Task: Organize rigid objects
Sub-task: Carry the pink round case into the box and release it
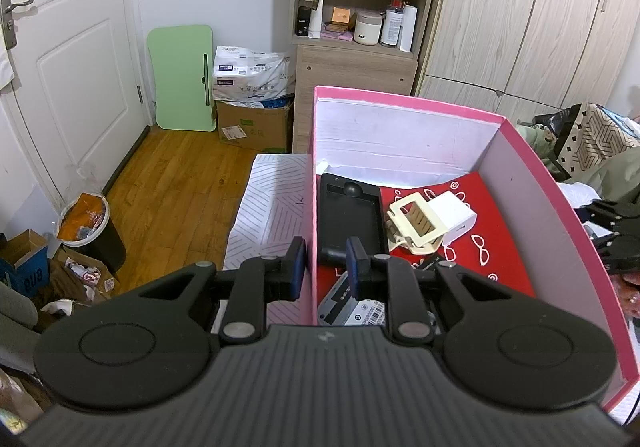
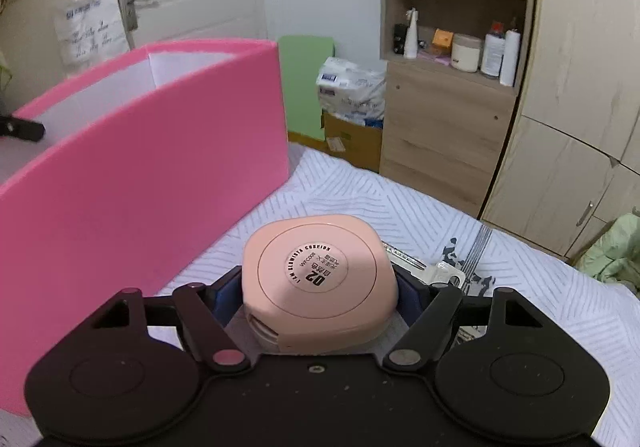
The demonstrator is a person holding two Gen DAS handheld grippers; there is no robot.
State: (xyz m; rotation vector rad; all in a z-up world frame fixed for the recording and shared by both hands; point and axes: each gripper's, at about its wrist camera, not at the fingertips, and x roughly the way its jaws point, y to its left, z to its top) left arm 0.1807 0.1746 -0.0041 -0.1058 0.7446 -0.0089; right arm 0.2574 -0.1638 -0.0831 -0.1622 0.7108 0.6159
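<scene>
A pink box (image 1: 568, 231) stands on the bed. It holds a black phone case (image 1: 348, 215), a cream hair clip (image 1: 416, 223) and a white charger (image 1: 456, 215) on a red sheet (image 1: 496, 255). My left gripper (image 1: 326, 267) straddles the box's left wall, jaws narrowly apart. One pad lies against the outside and a small gap shows inside. In the right wrist view a pink round-cornered compact (image 2: 316, 275) sits between the fingers of my right gripper (image 2: 320, 293). Both blue pads meet its sides with no gap showing. The box's pink outer wall (image 2: 140, 175) rises just to its left.
A silver key (image 2: 440, 275) lies on the striped bedsheet (image 2: 540, 287) just beyond the compact. A grey labelled device (image 1: 348, 311) lies at the box's near end. A wooden shelf unit (image 1: 360, 59), wardrobe doors (image 1: 520, 27) and a floor bin (image 1: 92, 231) surround the bed.
</scene>
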